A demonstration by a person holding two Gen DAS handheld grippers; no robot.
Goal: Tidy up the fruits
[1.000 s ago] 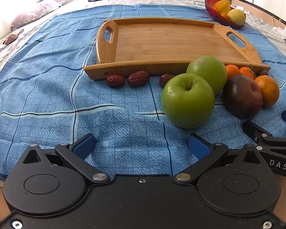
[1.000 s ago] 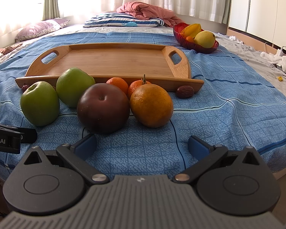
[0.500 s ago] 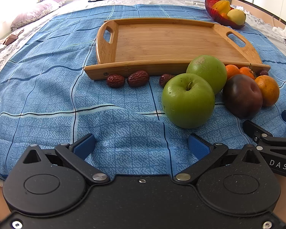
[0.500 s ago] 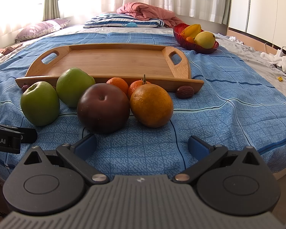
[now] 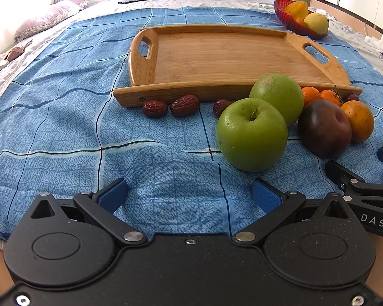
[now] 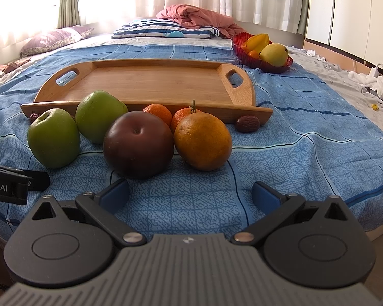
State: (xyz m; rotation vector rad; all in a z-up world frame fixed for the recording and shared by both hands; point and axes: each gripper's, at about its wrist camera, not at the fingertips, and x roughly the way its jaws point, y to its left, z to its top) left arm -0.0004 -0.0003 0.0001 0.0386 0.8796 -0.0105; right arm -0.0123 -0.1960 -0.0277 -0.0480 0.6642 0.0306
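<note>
An empty wooden tray point(image 5: 229, 58) point(image 6: 153, 84) lies on the blue bedspread. In front of it sit two green apples point(image 5: 251, 134) point(image 6: 53, 137), a dark red apple point(image 5: 324, 127) point(image 6: 138, 145), a big orange point(image 5: 361, 121) point(image 6: 203, 141), two small tangerines point(image 6: 158, 112) and several red dates point(image 5: 183, 105) point(image 6: 247, 123). My left gripper point(image 5: 189, 193) hovers open just short of the nearer green apple, nothing between its fingers. My right gripper point(image 6: 190, 193) is open too, just before the dark apple and the orange.
A red bowl point(image 5: 288, 23) point(image 6: 245, 53) with yellow fruit stands behind the tray at the right. Pillows point(image 6: 163, 32) and a pink quilt lie at the bed's far end. White cloth and cables point(image 6: 375, 81) lie off the right side of the bed.
</note>
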